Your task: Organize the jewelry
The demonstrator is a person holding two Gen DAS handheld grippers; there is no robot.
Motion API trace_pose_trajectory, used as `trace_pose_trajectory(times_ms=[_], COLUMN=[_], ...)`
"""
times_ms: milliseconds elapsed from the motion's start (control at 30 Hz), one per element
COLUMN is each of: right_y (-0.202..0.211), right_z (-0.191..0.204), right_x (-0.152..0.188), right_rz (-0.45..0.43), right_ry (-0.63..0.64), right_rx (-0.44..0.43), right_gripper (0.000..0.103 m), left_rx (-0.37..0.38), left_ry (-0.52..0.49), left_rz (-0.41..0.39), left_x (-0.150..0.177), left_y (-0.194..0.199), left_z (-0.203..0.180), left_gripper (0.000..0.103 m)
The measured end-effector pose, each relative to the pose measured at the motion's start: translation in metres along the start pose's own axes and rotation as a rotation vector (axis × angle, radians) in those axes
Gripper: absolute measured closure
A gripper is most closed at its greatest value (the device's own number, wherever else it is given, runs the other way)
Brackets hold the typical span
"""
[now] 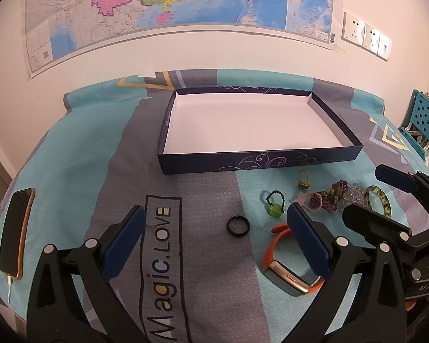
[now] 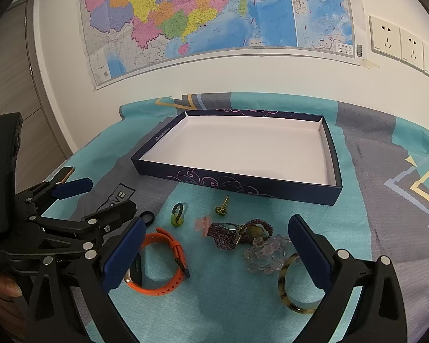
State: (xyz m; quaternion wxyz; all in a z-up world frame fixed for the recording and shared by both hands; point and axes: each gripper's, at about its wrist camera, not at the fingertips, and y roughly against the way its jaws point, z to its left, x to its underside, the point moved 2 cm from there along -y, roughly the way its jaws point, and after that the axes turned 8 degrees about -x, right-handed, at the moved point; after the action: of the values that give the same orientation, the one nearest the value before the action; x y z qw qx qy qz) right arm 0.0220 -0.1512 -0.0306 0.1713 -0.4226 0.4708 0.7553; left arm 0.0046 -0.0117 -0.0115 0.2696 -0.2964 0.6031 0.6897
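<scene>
A dark blue box with a bare white floor lies open on the patterned cloth. In front of it are a black ring, a green beaded ring, a gold ring, an orange watch, purple bead jewelry, a clear bead bracelet and a tortoiseshell bangle. My left gripper hangs open over the black ring. My right gripper is open above the bead pile. Neither holds anything.
A phone on a charging cable lies at the cloth's left edge. A wall map and wall sockets are behind the table. A blue perforated plastic piece stands past the right edge. A door is on the left.
</scene>
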Motion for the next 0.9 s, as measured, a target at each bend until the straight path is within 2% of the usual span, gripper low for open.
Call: trace_pose_trajectory(times_ms=[900], right_y=[0.0016], right_z=[-0.0011], right_x=[0.0000], right_rz=[0.000], right_ry=[-0.010], right_rx=[-0.012], right_gripper=[0.006], left_rx=[0.026], left_ry=[-0.021], left_rz=[0.006], left_x=[0.0037], left_y=[-0.0015], left_z=[-0.0033], left_gripper=[0.006])
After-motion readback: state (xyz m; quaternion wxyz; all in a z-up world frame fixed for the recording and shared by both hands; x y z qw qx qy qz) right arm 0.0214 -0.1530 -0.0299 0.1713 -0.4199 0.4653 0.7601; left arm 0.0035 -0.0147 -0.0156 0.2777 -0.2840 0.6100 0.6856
